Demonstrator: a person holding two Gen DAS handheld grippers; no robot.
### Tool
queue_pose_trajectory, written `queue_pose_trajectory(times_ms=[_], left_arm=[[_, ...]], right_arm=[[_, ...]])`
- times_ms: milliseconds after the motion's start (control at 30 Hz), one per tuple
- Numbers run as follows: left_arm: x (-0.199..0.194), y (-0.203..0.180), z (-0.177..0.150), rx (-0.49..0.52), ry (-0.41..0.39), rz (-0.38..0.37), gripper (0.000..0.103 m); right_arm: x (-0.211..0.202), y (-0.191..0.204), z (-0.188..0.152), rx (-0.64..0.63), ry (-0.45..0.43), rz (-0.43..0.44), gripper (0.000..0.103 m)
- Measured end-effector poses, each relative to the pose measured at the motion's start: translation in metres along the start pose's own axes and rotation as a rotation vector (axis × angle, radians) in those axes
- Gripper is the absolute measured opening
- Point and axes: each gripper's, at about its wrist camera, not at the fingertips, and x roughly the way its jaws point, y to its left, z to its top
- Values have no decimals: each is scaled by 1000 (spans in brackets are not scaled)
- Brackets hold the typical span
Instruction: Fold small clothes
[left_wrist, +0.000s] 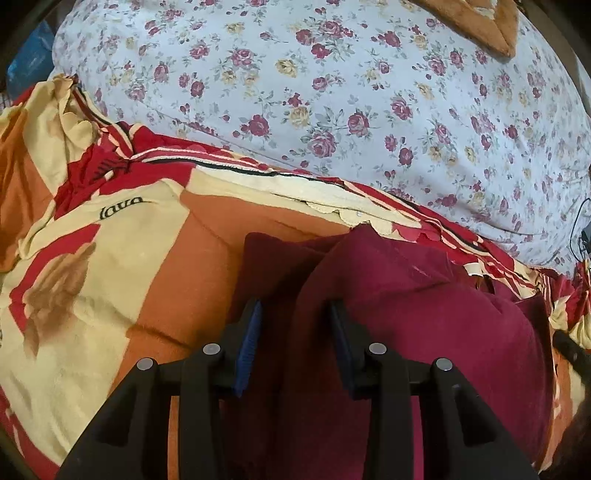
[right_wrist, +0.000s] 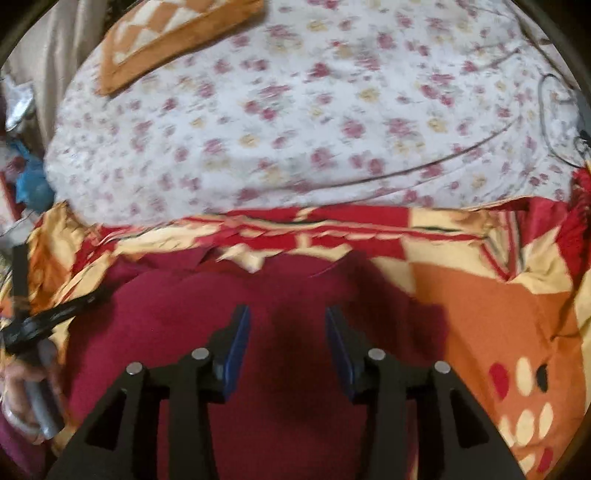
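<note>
Left wrist: left gripper (left_wrist: 293, 314) part-open, seemingly straddling maroon garment (left_wrist: 424, 302).

Your right wrist view is smeared: the floral sheet (right_wrist: 295, 110) loses its roses to blur. The maroon garment (right_wrist: 295, 295) runs off the bottom edge, its shape untold. At far left, your hand (right_wrist: 26, 398) and the left hand-held gripper (right_wrist: 55, 314) are cut off, its jaws unreadable there.
</note>
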Motion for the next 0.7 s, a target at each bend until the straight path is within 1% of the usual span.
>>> queue_pose_trajectory(times_ms=[100, 200, 233, 300, 333, 400, 567, 633, 700], left_arm=[[-1, -2, -2, 15, -1, 17, 27], [-1, -4, -3, 27, -2, 29, 27], [-1, -5, -3, 30, -2, 31, 27], [0, -4, -2, 24, 2, 28, 28], [0, -3, -2, 18, 5, 22, 28], [-1, 0, -2, 2, 15, 1, 28], [-12, 12, -5, -39, 45, -65, 30], [-20, 20, -8, -62, 47, -96, 32], [-27, 25, -11, -80, 49, -113, 38]], right_arm=[[11, 18, -5, -24, 24, 21, 44], [31, 34, -8, -36, 45, 41, 44], [42, 38, -8, -38, 60, 34, 44], [63, 42, -10, -49, 94, -11, 44], [68, 44, -10, -61, 84, -29, 44], [68, 47, -8, -79, 81, -49, 44], [39, 45, -12, -80, 66, -10, 44], [29, 41, -18, -81, 63, 4, 48], [26, 39, -21, -75, 66, 19, 52]])
